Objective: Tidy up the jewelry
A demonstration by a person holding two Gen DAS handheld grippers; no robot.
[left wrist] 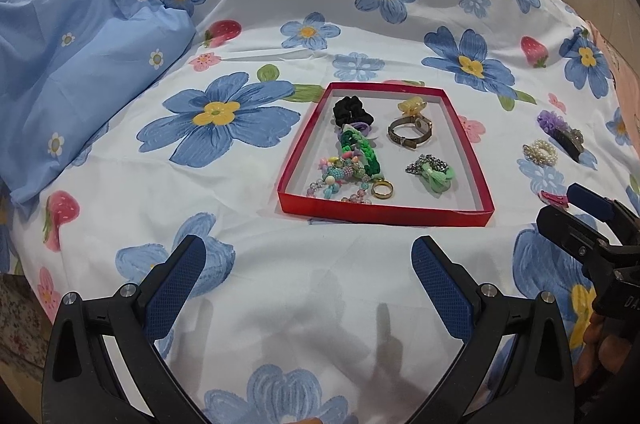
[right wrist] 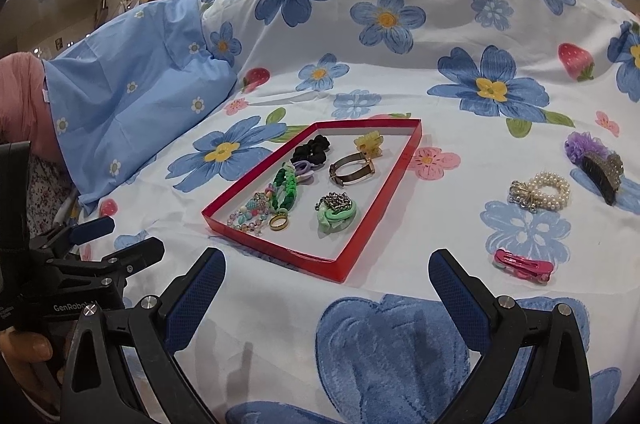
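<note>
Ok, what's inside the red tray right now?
Red tray holds black scrunchie, yellow claw clip, watch, green braid, beads, gold ring. Anything beneath stays hidden.

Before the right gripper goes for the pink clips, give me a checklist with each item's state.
1. Right gripper open and empty: ok.
2. Left gripper open and empty: ok.
3. Pink clips lying apart from other things, nothing on top: ok.
4. Path from right gripper to clips bare sheet: ok.
5. Free spot in the red tray: ok, bare floor near its front right corner.
6. Items left outside the tray: not ok; pearl bracelet, dark clip and purple scrunchie remain besides the clips.
</note>
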